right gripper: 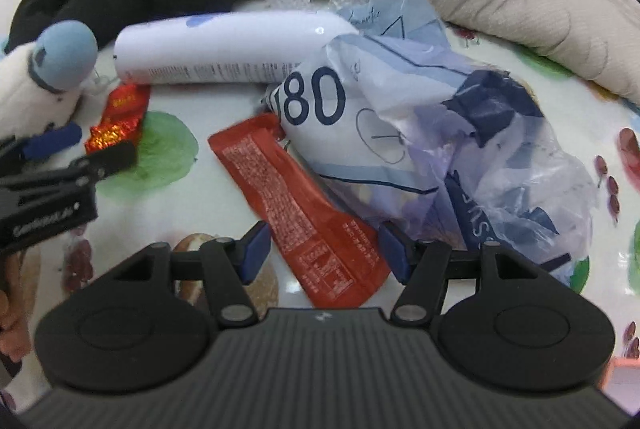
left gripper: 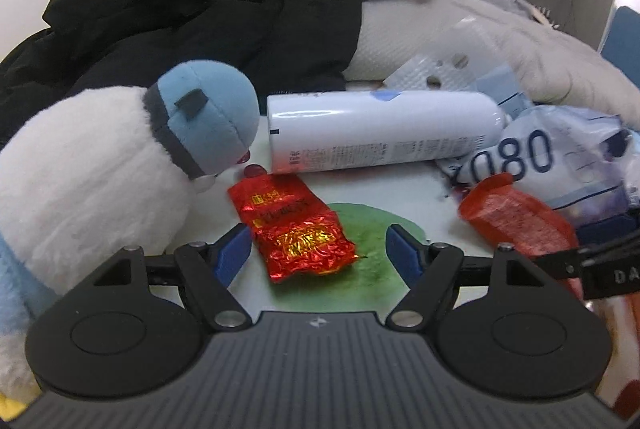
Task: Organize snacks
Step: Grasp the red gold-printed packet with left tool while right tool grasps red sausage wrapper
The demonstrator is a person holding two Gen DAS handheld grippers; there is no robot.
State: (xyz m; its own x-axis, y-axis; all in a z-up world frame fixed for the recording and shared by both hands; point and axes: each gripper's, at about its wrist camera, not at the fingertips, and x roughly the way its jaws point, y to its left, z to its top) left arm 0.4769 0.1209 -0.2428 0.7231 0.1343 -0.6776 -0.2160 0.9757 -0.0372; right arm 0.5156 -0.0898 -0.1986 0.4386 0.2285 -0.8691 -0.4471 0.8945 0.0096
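Two snacks in play: a crinkly red foil packet (left gripper: 294,229) and a longer flat red wrapper (right gripper: 304,205), both lying on the printed tablecloth (right gripper: 520,41).
Foil packet spot: sits partly on the green blotch of the cloth, just beside the plush toy (left gripper: 120,165) and just in front of the white bottle (left gripper: 380,131) lying on its side.
Flat wrapper spot: lies diagonally, far end tucked under or right against the crumpled plastic bag (right gripper: 440,149), can't tell which.
Left gripper (left gripper: 318,253): jaws wide apart, one on each side of the near end of the foil packet, pads not pressing on it, holding nothing.
Right gripper (right gripper: 324,255): jaws also apart, straddling the near end of the flat wrapper, no squeeze yet as far as I can see.
Handling, foil packet: looks super light and a bit puffy, foil probably slick and crushable, so I'd pinch across the narrow width near the sealed edge, gently.
Handling, flat wrapper: thin and floppy, will likely droop if grabbed at one end. Pinching the near corner seam seems fine, but watch it drag the bag along.
Clutter risk: bottle could roll if bumped.
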